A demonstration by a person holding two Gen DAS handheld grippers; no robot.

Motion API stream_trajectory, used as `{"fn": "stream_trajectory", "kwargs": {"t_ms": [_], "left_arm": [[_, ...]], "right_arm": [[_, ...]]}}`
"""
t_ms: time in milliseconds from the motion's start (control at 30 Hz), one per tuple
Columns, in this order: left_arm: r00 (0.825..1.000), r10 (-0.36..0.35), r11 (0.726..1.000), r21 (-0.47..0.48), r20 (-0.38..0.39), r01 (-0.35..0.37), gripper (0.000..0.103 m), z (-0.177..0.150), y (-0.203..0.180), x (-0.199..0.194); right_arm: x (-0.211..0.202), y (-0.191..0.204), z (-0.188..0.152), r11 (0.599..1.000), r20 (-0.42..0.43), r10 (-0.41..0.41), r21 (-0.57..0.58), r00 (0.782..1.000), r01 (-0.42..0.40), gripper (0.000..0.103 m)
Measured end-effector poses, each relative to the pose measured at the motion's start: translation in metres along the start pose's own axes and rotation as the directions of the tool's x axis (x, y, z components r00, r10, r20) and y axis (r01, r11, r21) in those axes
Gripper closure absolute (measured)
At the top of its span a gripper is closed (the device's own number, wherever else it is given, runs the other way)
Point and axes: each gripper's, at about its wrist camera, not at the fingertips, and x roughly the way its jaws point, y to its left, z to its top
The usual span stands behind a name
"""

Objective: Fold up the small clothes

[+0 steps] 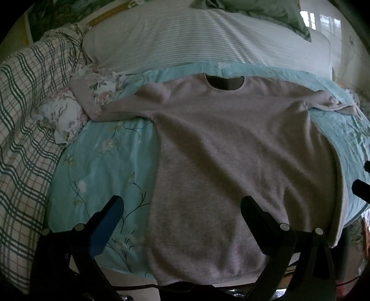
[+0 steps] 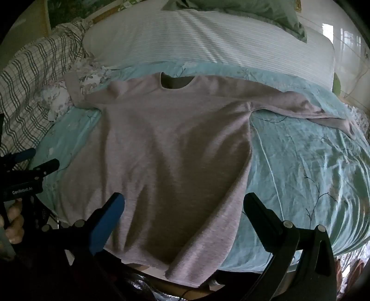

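Left hand-held gripper point(image 1: 182, 203): jaws spread wide apart, nothing between the pads, poised above the lower hem of the shirt point(image 1: 219, 150). One finger sits over the teal floral bedspread point(image 1: 99, 157), the other over the shirt fabric.

Right hand-held gripper point(image 2: 183, 201): jaws likewise wide apart and empty, above the hem at the shirt's other side. The left unit and the fingers of the hand point(image 2: 13, 222) holding it appear at the left edge of the right wrist view.

The shirt, pale pink-grey with long sleeves, lies flat on the bed, hem near the bed edge, round neckline point(image 1: 225, 83) far, both sleeves extended sideways.

Beyond: a floral cloth point(image 1: 69, 115), a plaid blanket point(image 1: 25, 115), a striped white pillow point(image 1: 196, 39), a green pillow point(image 1: 261, 11). No containers visible.
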Motion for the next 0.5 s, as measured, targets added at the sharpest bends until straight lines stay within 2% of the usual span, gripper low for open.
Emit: {"fn": "stream_trajectory", "kwargs": {"t_ms": [300, 500], "left_arm": [[1.000, -0.004, 1.000, 0.000, 0.001, 0.004, 0.002, 0.0001, -0.0014, -0.0010], [1.000, -0.010, 1.000, -0.004, 0.008, 0.010, 0.002, 0.0014, 0.0010, 0.0023]], "right_arm": [[0.0043, 0.0016, 0.0014, 1.000, -0.013, 0.026, 0.012, 1.000, -0.026, 0.001], [0.0005, 0.0009, 0.0033, 0.995, 0.003, 0.084, 0.045, 0.996, -0.084, 0.001]]}}
